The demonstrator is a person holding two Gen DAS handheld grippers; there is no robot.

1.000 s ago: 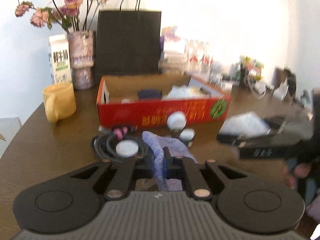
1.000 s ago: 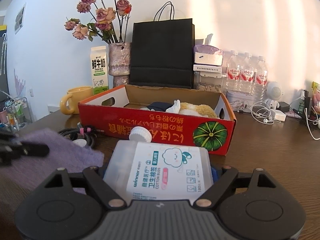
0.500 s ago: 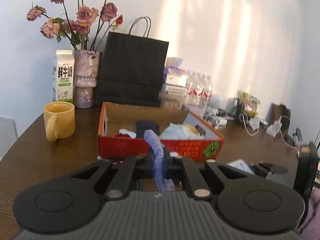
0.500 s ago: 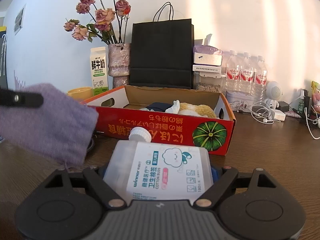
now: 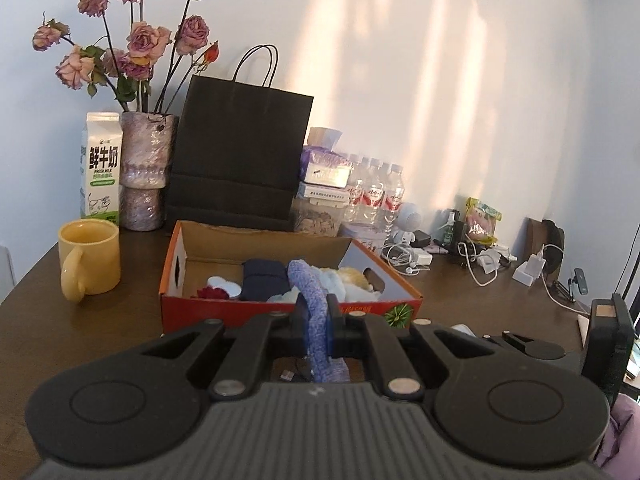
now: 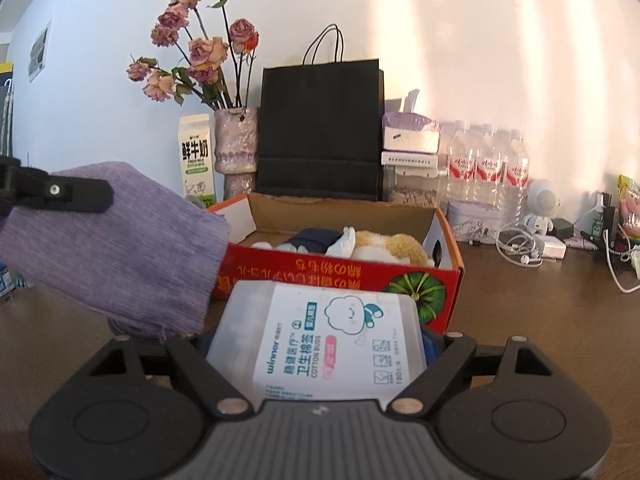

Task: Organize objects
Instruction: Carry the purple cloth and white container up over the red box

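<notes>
My left gripper (image 5: 317,312) is shut on a purple knitted cloth (image 5: 314,312), held in the air just in front of the red cardboard box (image 5: 176,280). In the right wrist view the cloth (image 6: 120,248) hangs at the left from the left gripper's fingers (image 6: 60,196). My right gripper (image 6: 316,344) is shut on a clear cotton buds box (image 6: 320,340) with a white label, held before the red box (image 6: 340,272). The box holds a navy item (image 5: 264,280), a plush toy (image 6: 392,246) and white things.
A yellow mug (image 5: 90,256), a milk carton (image 5: 101,168), a flower vase (image 5: 146,172) and a black paper bag (image 5: 240,152) stand behind the box. Water bottles (image 5: 374,192), chargers and cables (image 5: 480,256) crowd the right. The right gripper's body (image 5: 560,352) shows at lower right.
My left gripper has lifted the purple cloth off the table and carried it toward the red box. The right gripper has risen a little with the cotton buds box.
</notes>
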